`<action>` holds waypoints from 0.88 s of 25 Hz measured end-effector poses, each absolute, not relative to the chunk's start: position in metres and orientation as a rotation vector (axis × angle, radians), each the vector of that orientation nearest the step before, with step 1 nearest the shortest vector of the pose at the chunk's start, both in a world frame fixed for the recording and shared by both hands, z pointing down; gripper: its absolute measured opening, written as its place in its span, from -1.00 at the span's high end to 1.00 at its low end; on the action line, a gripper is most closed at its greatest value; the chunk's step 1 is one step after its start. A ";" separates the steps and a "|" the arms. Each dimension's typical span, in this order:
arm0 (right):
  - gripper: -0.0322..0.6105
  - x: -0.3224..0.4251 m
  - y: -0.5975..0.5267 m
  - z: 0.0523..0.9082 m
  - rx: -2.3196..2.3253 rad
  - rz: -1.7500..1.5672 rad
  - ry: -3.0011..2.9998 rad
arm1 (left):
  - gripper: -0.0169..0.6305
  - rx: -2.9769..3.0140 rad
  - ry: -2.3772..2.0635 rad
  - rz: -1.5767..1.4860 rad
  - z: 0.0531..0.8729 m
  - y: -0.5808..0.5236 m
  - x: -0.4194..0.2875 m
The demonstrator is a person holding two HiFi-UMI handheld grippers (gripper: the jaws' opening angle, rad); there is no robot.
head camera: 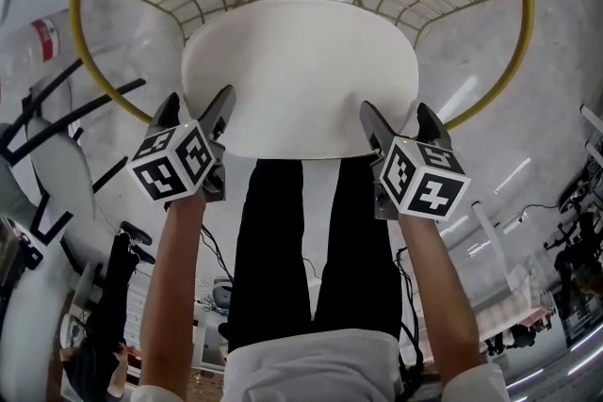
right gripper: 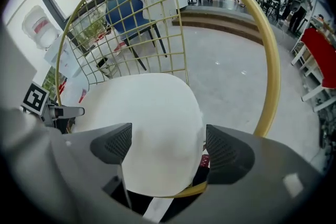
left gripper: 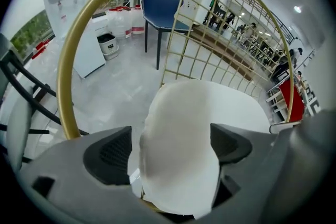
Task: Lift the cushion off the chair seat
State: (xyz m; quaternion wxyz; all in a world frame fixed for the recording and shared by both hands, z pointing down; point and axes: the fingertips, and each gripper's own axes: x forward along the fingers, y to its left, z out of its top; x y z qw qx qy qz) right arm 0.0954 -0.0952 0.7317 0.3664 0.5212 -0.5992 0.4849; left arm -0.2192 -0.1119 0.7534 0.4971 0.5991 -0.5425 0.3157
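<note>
A white cushion (head camera: pixel 300 75) lies on the seat of a round chair with a gold wire frame (head camera: pixel 80 5). My left gripper (head camera: pixel 198 104) is at the cushion's front left corner and my right gripper (head camera: pixel 399 116) at its front right corner, both pointing steeply down. In the left gripper view the cushion's edge (left gripper: pixel 184 144) bulges between the wide-apart jaws of the left gripper (left gripper: pixel 170 147), with a gap at the left pad. The right gripper (right gripper: pixel 165 147) likewise straddles the cushion's rim (right gripper: pixel 142 128), and its pads stand off it. Both are open.
The gold hoop (left gripper: pixel 65 60) and wire back (right gripper: pixel 157 18) ring the seat. A blue chair (left gripper: pixel 163 0) and a white water dispenser (left gripper: pixel 79 2) stand on the grey floor beyond. Black chair frames (head camera: pixel 57 108) are at the left. The person's black-trousered legs (head camera: pixel 311 240) are in front of the seat.
</note>
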 end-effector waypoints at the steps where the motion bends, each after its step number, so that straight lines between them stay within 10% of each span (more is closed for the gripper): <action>1: -0.48 0.097 -0.095 0.734 1.341 1.253 -1.532 | -0.50 1.442 -1.326 0.765 0.755 -0.113 -0.220; 22: -0.49 0.095 -0.098 0.779 1.407 1.407 -1.327 | -0.38 1.301 -1.267 0.736 0.786 -0.112 -0.213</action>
